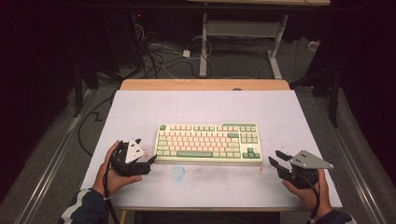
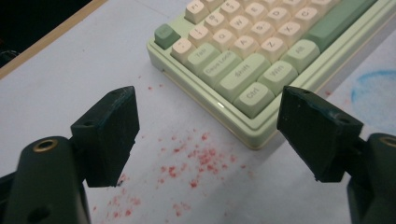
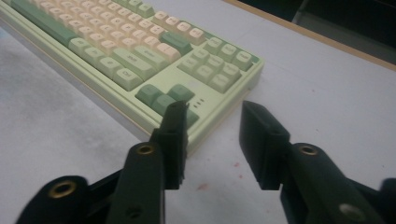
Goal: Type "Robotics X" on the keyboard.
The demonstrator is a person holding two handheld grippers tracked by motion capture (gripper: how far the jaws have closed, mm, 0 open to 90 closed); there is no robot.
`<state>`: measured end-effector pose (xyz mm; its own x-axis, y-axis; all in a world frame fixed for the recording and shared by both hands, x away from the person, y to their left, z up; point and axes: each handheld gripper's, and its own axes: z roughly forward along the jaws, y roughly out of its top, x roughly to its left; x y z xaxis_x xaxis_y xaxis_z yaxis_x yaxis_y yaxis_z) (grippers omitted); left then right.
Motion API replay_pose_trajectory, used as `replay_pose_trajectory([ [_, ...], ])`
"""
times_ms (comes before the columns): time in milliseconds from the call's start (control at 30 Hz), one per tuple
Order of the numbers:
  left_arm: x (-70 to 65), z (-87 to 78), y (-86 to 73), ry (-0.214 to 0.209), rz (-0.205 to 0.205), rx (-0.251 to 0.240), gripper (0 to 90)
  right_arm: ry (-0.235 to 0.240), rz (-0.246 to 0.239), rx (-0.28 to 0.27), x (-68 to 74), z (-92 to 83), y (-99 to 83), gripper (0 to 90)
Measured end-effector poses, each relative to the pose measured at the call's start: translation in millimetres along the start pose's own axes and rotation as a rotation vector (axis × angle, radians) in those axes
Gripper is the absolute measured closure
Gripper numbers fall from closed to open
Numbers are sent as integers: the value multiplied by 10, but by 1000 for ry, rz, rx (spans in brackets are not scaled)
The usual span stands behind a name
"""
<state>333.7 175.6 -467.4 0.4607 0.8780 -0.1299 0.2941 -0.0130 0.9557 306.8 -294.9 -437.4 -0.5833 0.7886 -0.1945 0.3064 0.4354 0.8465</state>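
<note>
A pale green keyboard point(image 1: 208, 142) with cream and green keys lies flat in the middle of the white table point(image 1: 196, 107). My left gripper point(image 1: 152, 161) rests at its near-left corner, held in a hand. In the left gripper view this gripper point(image 2: 210, 107) stands wide open, with nothing between its jaws and the keyboard's point(image 2: 261, 51) Ctrl corner just beyond them. My right gripper point(image 1: 275, 157) sits off the near-right corner. In the right gripper view it point(image 3: 215, 109) stands partly open a little short of the keyboard's point(image 3: 116, 51) arrow-key corner, with only table in the gap.
Red specks point(image 2: 196, 158) and a blue smudge point(image 1: 177, 172) mark the table in front of the keyboard. A wooden strip point(image 1: 205, 84) edges the far side. Beyond it, cables point(image 1: 159, 51) lie on the floor by another desk's legs point(image 1: 203, 46).
</note>
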Motion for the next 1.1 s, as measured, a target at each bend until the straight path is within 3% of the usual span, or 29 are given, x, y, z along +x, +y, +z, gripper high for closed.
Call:
replay_pose_trajectory([
  [200,23,100,83,-13,-18,4,196,61,-14,24,44,136,141,749],
  [267,30,140,108,-21,-28,5,196,90,-38,42,69,240,227,831],
  [433,17,248,192,-43,-48,14,191,128,-82,56,115,431,396,899],
  [600,-3,292,214,-59,-54,31,191,159,-96,69,163,596,517,900],
  [667,-9,297,218,-59,-55,36,194,182,-122,86,246,745,606,900],
  [833,7,271,222,-65,-63,41,259,202,-153,123,346,920,648,900],
  [867,11,262,225,-66,-62,41,310,213,-160,141,387,982,647,900],
  [1100,30,224,238,-73,-60,41,421,206,-168,171,408,1060,616,900],
])
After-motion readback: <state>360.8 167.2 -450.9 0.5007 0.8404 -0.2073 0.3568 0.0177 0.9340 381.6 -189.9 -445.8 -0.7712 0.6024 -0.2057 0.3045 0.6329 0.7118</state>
